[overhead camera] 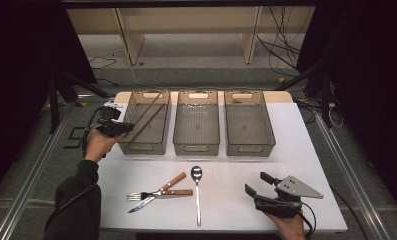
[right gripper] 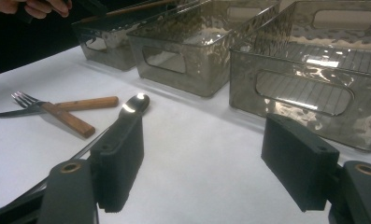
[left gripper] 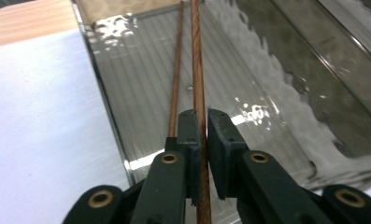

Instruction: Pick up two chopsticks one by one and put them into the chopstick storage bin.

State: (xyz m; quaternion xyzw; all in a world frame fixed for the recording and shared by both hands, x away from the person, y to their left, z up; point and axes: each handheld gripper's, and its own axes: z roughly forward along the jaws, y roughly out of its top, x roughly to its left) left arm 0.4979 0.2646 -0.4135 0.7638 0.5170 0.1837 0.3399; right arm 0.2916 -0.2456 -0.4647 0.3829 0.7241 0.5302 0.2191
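The left gripper pinched one chopstick, which reached ahead into the bin beside a second stick, while the right gripper stood spread above the table.

The held chopstick runs past both frame edges.

Dark sleeve, black hand-held gripper, grey plate

Bins: left bin, middle bin and right bin side by side at the desk's far edge.
Chopsticks: in left bin.
Fork, knife: crossed, before left and middle bins.
Spoon: right of them.
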